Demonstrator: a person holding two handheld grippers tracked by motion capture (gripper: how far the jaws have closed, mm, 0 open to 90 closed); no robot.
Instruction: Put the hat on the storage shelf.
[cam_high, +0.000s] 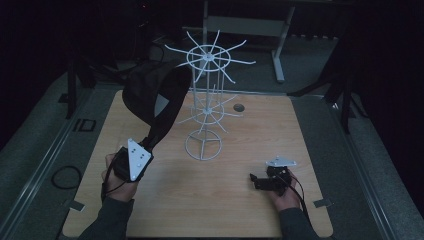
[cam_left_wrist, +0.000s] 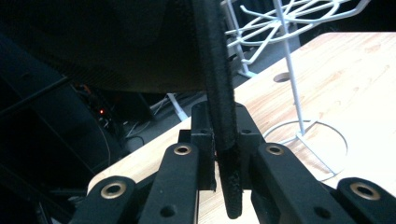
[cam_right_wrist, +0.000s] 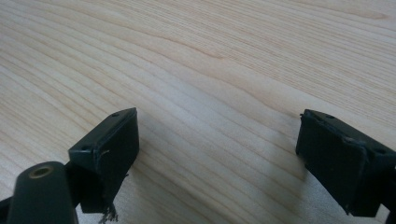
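A black cap (cam_high: 150, 90) hangs in the air left of a white wire rack (cam_high: 206, 100); its strap (cam_high: 162, 125) runs down to my left gripper (cam_high: 145, 150). In the left gripper view the strap (cam_left_wrist: 223, 116) stands upright between the jaws of my left gripper (cam_left_wrist: 224, 140), which is shut on it, with the cap's body (cam_left_wrist: 116, 42) above. My right gripper (cam_high: 256, 181) rests low over the table near the front right, pointing left. In the right gripper view my right gripper (cam_right_wrist: 219, 140) is open with bare wood between its jaws.
The rack's round base (cam_high: 203, 145) stands mid-table, with two tiers of hooked arms above it. A small round hole (cam_high: 238, 107) sits in the wooden tabletop (cam_high: 225, 200) behind the rack. A desk frame (cam_high: 250, 30) stands beyond the table.
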